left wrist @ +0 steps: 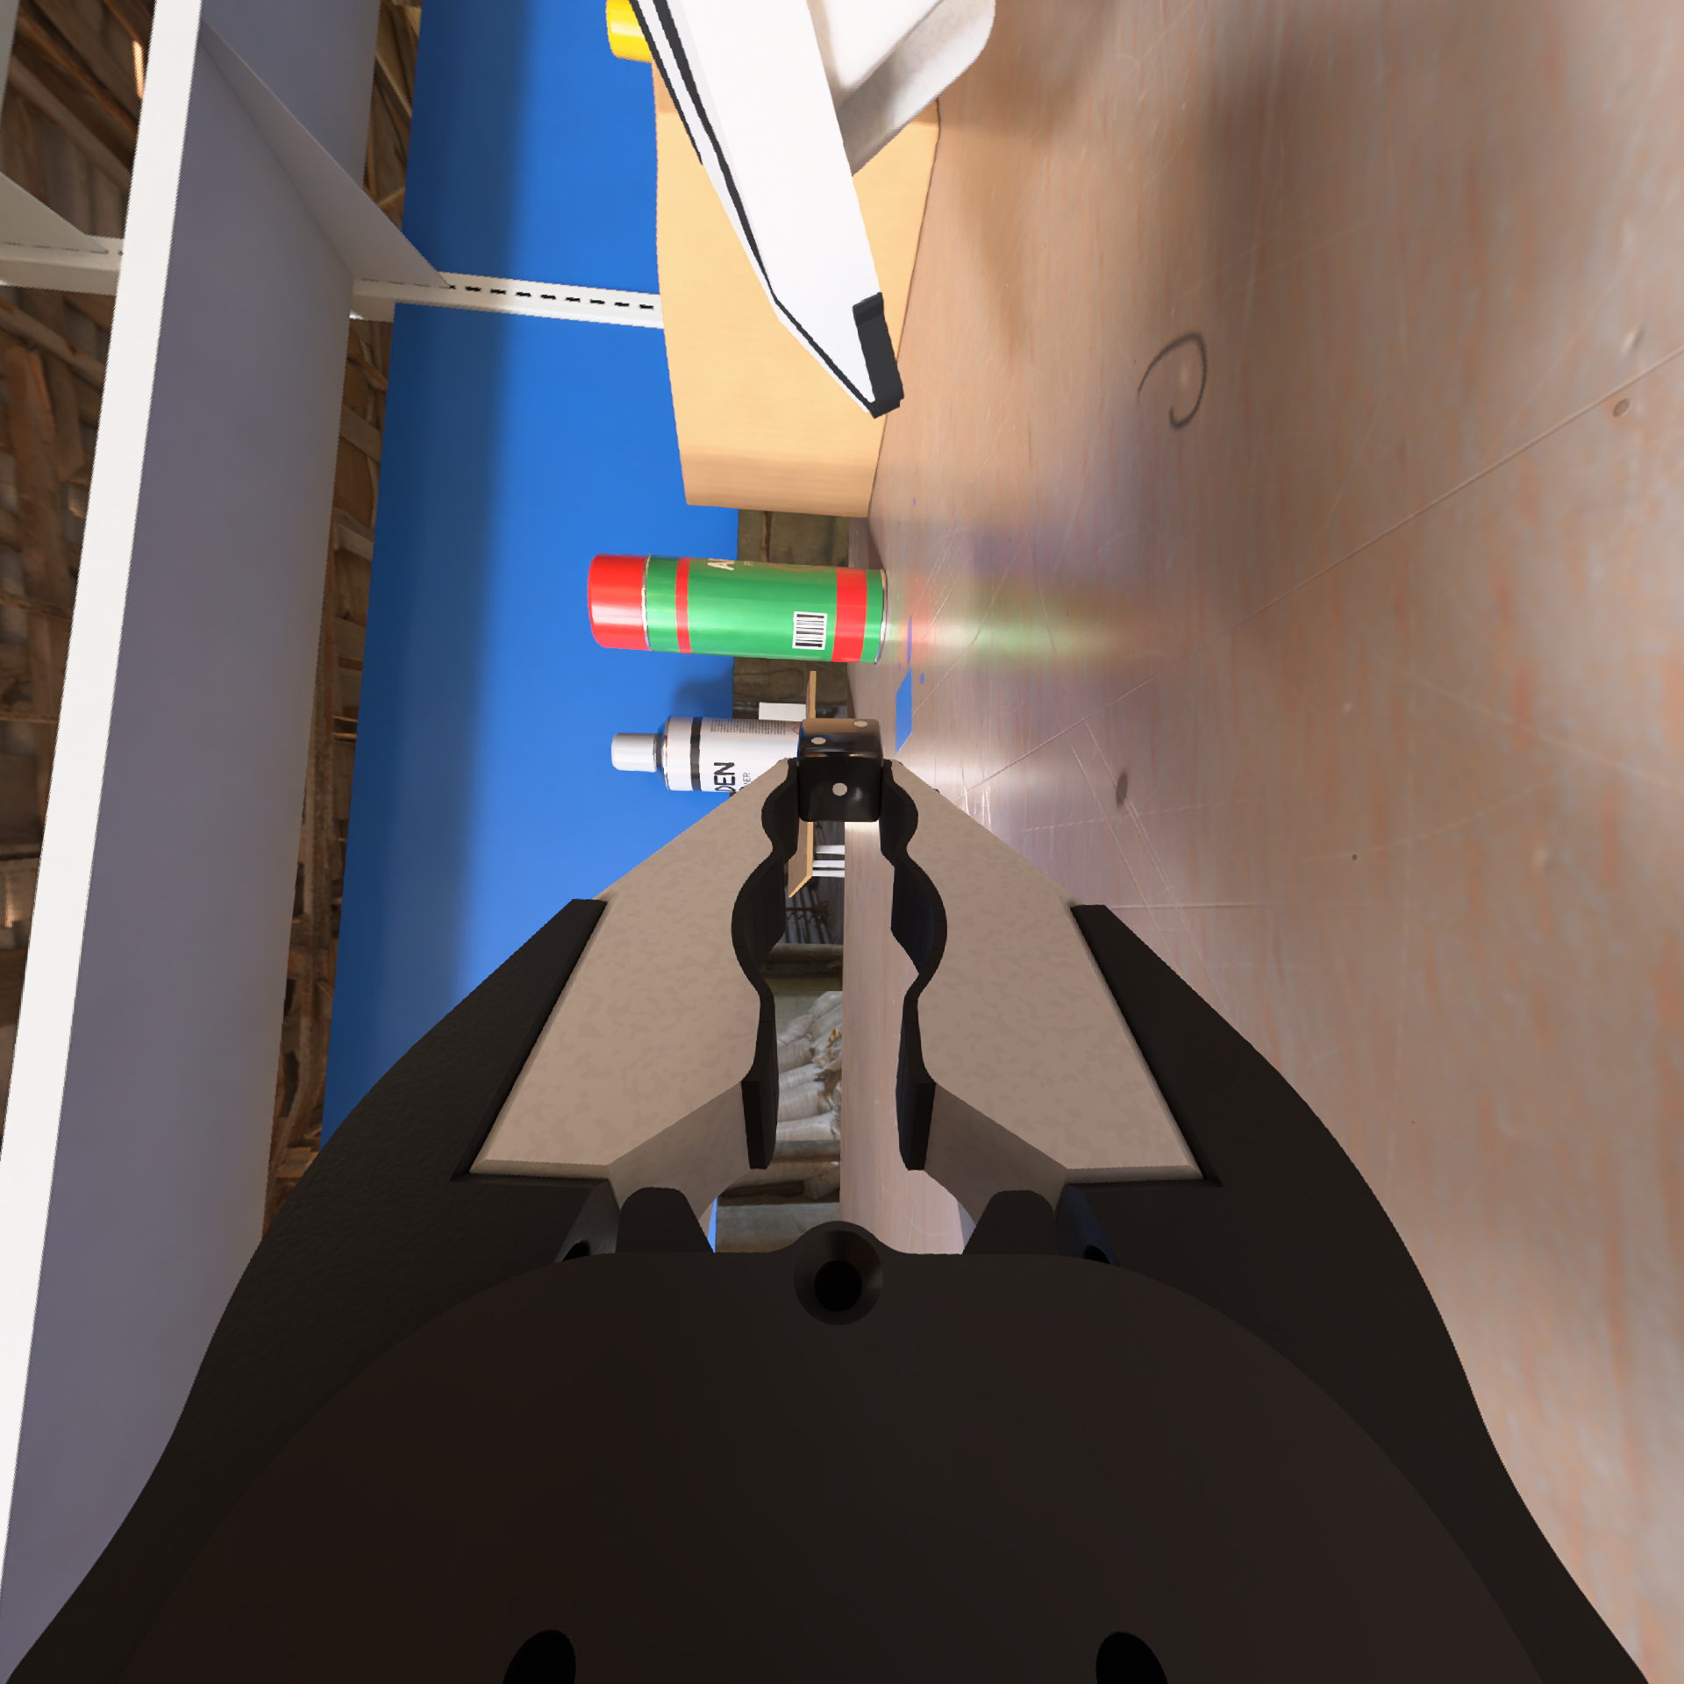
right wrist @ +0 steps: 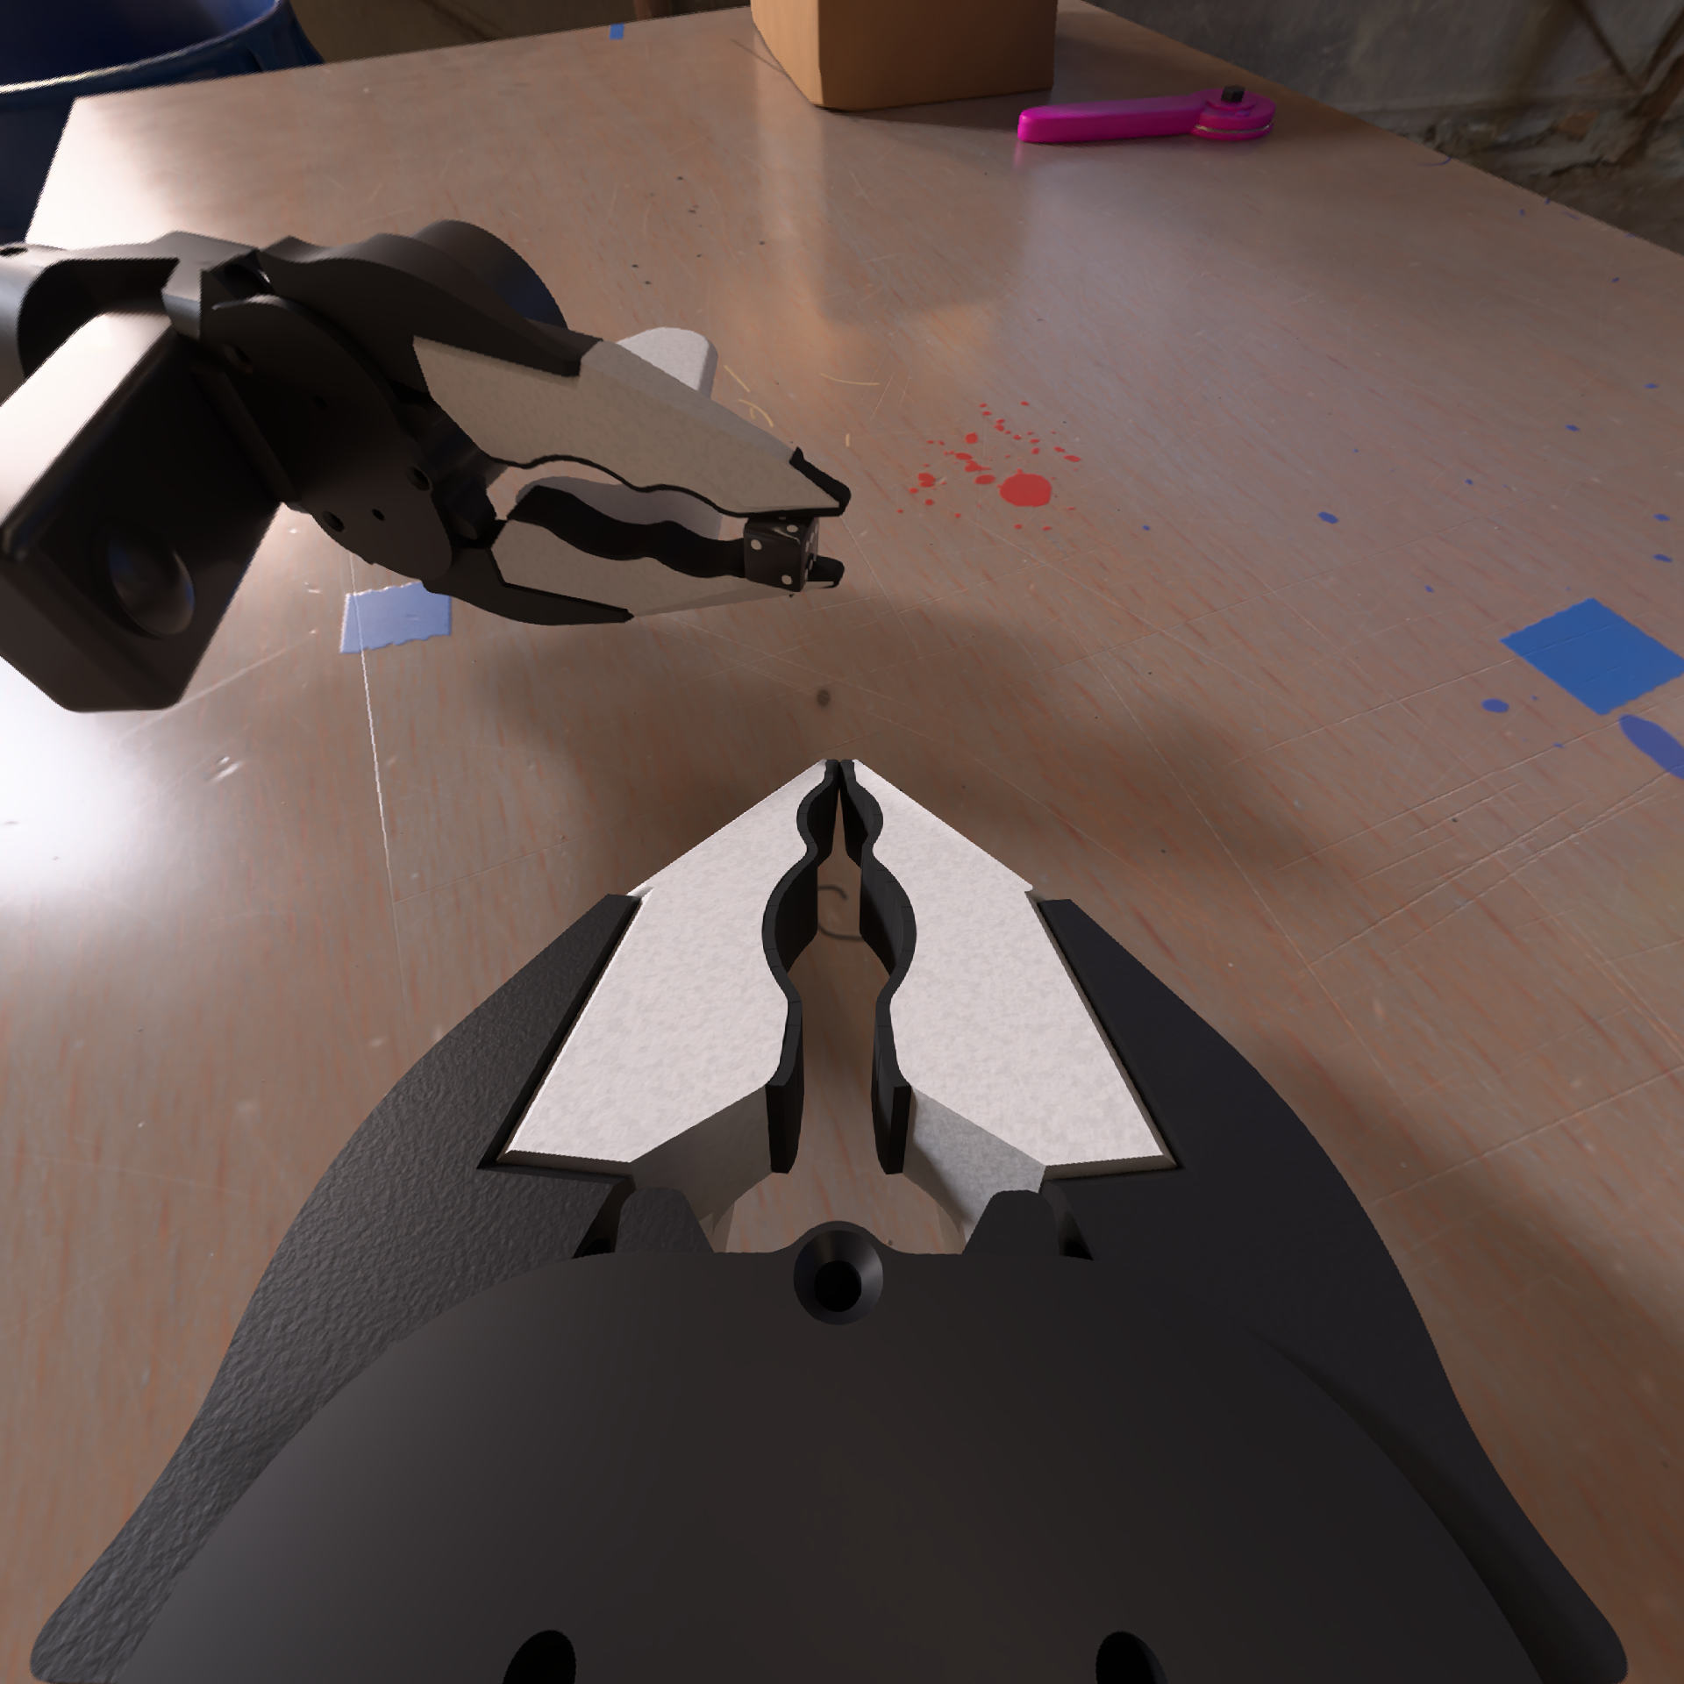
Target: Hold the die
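The die point(left wrist: 839, 773) is a small black cube with white pips. My left gripper point(left wrist: 839, 785) is shut on it at the fingertips and holds it above the wooden table point(left wrist: 1276, 820). The left wrist view is rolled sideways, so the table runs up its right side. In the right wrist view the left gripper point(right wrist: 791, 547) shows at the upper left, turned on its side, with the die point(right wrist: 780, 551) pinched between its tips clear of the table point(right wrist: 1185, 820). My right gripper point(right wrist: 838, 767) is shut and empty, hovering over the table nearer than the die.
A green and red spray can point(left wrist: 738, 606) and a white bottle point(left wrist: 706, 752) stand beyond the die. A cardboard box point(left wrist: 775, 364) point(right wrist: 902, 46), a pink tool point(right wrist: 1144, 117), blue tape patches point(right wrist: 1590, 665) and red paint spots point(right wrist: 1025, 490) are on the table. The right gripper's finger point(left wrist: 784, 200) shows at top.
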You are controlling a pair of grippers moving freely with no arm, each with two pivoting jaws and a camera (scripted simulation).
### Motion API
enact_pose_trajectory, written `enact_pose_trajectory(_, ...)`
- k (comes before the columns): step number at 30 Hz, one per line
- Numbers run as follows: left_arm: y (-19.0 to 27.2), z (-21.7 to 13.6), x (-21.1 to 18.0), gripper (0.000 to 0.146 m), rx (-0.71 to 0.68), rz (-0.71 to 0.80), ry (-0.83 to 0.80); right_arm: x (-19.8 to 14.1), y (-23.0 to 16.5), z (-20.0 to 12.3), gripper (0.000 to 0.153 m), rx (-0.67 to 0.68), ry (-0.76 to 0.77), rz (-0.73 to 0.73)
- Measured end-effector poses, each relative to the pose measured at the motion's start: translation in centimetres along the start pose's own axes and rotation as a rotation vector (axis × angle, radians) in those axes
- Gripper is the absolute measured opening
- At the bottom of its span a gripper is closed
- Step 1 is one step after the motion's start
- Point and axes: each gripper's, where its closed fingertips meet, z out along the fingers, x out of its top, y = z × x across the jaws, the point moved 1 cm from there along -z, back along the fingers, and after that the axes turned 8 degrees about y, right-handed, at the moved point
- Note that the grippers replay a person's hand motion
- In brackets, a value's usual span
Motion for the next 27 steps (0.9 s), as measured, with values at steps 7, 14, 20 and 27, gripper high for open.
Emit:
enact_pose_trajectory(7,0.13,0.25,-0.25,0.016,-0.017,-0.086,-0.003,0.02,-0.02,-0.09,0.0,-0.027,0.015,-0.011)
enact_pose_trajectory(14,0.14,0.3,0.31,0.016,-0.018,-0.096,0.019,-0.23,-0.09,0.21,0.0,-0.077,-0.042,-0.082)
enact_pose_trajectory(20,0.09,0.26,0.34,0.016,-0.015,-0.099,0.022,-0.18,-0.31,0.32,0.0,-0.088,-0.061,-0.114)
enact_pose_trajectory(27,0.2,0.27,0.44,0.016,-0.018,-0.072,0.017,-0.26,-0.21,0.31,0.0,-0.093,-0.069,-0.09)
